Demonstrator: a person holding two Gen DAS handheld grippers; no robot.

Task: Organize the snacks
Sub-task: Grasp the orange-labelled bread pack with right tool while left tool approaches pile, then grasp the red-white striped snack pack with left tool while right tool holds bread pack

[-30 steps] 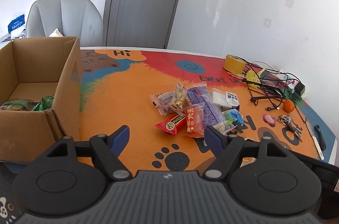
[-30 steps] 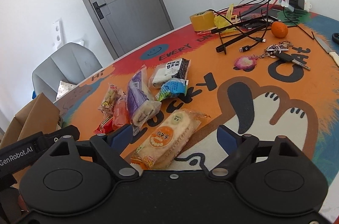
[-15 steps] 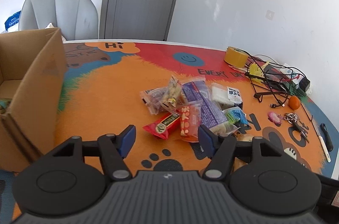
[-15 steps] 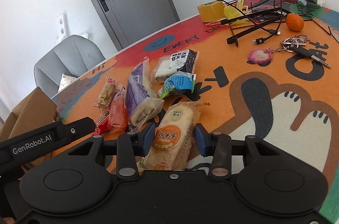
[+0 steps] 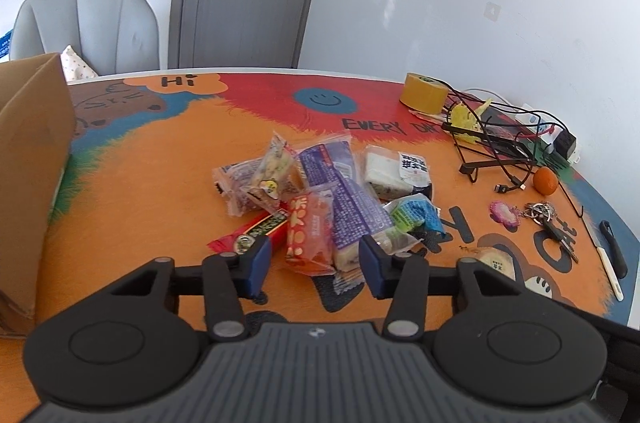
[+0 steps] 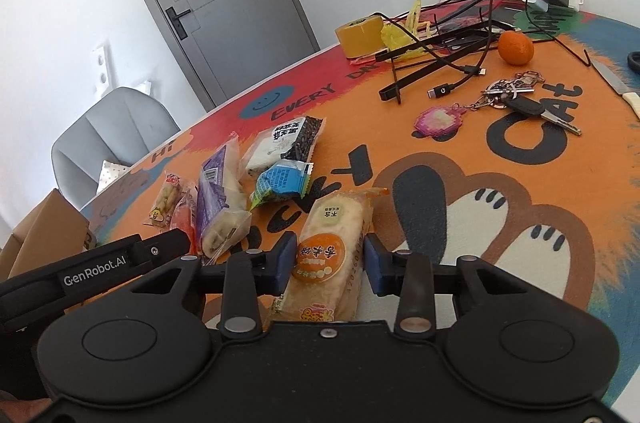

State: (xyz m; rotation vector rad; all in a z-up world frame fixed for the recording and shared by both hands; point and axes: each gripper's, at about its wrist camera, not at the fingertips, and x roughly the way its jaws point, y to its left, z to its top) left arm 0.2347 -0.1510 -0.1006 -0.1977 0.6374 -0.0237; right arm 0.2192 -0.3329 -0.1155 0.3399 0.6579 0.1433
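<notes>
A pile of snack packets lies on the orange cartoon mat. My left gripper (image 5: 312,263) hangs low over its near edge, jaws closing. A red-orange packet (image 5: 308,235) and the end of a purple bread packet (image 5: 348,215) sit between the fingers, and the pads stand clear of both. A red bar (image 5: 256,231) lies just left of the left finger. My right gripper (image 6: 328,263) is closing on a long pale rice cracker packet (image 6: 332,235), with both pads against its sides. An open cardboard box (image 5: 32,163) stands at the far left.
A tape roll (image 5: 424,91), tangled cables (image 5: 492,151), a mandarin (image 5: 546,181), keys (image 5: 548,219) and a knife (image 5: 608,263) crowd the right side of the mat. A grey chair (image 5: 88,23) and a door stand behind the table.
My left gripper moved right from the box to the snack pile, sank a little, and its jaws narrowed. The right jaws went from wide open to closed around the cracker packet.
</notes>
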